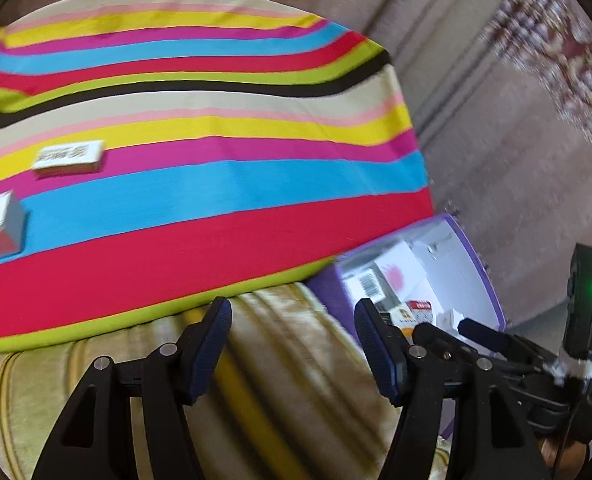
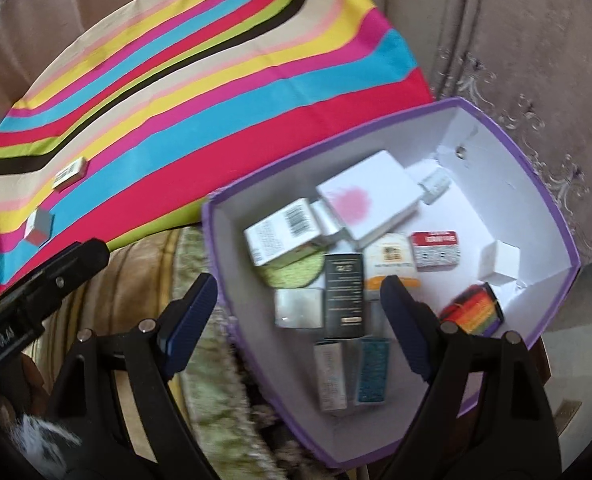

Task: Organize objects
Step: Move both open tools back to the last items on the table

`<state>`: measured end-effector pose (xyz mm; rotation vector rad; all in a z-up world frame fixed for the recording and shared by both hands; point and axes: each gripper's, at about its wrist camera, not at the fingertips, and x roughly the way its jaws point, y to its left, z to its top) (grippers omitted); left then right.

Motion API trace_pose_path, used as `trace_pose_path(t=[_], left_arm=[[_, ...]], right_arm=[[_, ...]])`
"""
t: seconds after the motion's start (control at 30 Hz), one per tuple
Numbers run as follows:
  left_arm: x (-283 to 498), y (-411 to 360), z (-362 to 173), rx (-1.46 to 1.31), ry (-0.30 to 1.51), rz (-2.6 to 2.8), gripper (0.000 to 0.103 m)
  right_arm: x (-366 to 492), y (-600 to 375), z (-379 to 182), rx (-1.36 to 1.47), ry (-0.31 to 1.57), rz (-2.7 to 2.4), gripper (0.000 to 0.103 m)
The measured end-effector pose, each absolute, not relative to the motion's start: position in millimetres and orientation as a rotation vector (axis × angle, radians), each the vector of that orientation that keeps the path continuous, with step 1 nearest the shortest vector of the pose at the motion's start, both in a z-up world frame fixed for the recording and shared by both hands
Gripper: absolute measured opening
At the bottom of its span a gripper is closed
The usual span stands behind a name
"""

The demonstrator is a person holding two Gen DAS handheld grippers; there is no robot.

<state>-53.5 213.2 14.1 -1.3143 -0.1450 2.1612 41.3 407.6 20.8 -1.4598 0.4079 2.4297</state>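
A striped cloth carries two small items: a flat white box and a white cube box. To its right stands a purple box with a white inside. It holds several small packages, among them a white box with a pink spot, a black box and a rainbow-striped item. My left gripper is open and empty over the cushion edge beside the purple box. My right gripper is open and empty above that box's near left side.
Gold-striped upholstery lies under both grippers. Patterned carpet spreads to the right of the cloth and the purple box. The left gripper's body shows at the left of the right wrist view.
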Motion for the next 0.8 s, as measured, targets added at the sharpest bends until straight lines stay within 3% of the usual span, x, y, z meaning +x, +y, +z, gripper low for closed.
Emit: trace_pose_path(t=[0.5,0.8], left_arm=[[-69.7,72.9,13.8,-1.335,-0.510,2.453,0.065],[-95.4,33.4,1.1,-1.387,-0.551,2.546,0.065]], right_arm=[[13.0,346.6,27.2,-1.515,0.274,2.557,0.086],[-12.4,316.0,22.1,-1.577,0.214,2.605,0.086]])
